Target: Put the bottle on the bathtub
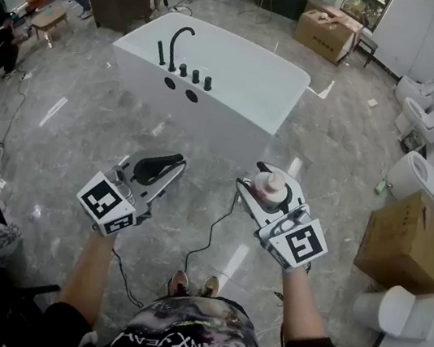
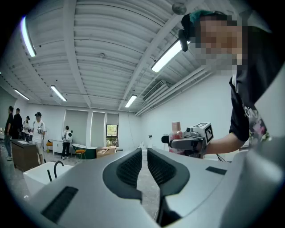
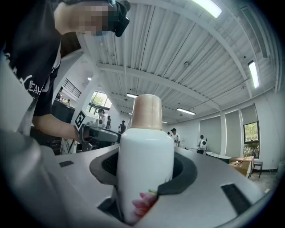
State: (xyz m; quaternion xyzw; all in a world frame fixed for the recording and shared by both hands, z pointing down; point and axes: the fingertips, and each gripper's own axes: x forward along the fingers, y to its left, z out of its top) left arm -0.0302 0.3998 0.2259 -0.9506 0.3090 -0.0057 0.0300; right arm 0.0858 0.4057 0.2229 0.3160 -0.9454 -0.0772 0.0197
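Note:
A white bottle (image 1: 269, 187) with a pale pink cap stands upright between the jaws of my right gripper (image 1: 272, 176), which is shut on it. In the right gripper view the bottle (image 3: 146, 164) fills the middle, with a pink flower print low on its side. My left gripper (image 1: 176, 160) is held beside it at the same height, jaws shut with nothing between them. The white bathtub (image 1: 210, 114) with its black faucet (image 1: 177, 42) stands on the marble floor well ahead of both grippers. The left gripper view shows the tub (image 2: 38, 173) low left and the right gripper (image 2: 189, 141) with the bottle (image 2: 176, 129).
To the right are a cardboard box (image 1: 407, 242) and white toilets (image 1: 427, 175). Another box (image 1: 327, 30) sits behind the tub. A desk (image 1: 118, 0) and several people are at the back left. A black cable (image 1: 211, 233) trails across the floor by my feet.

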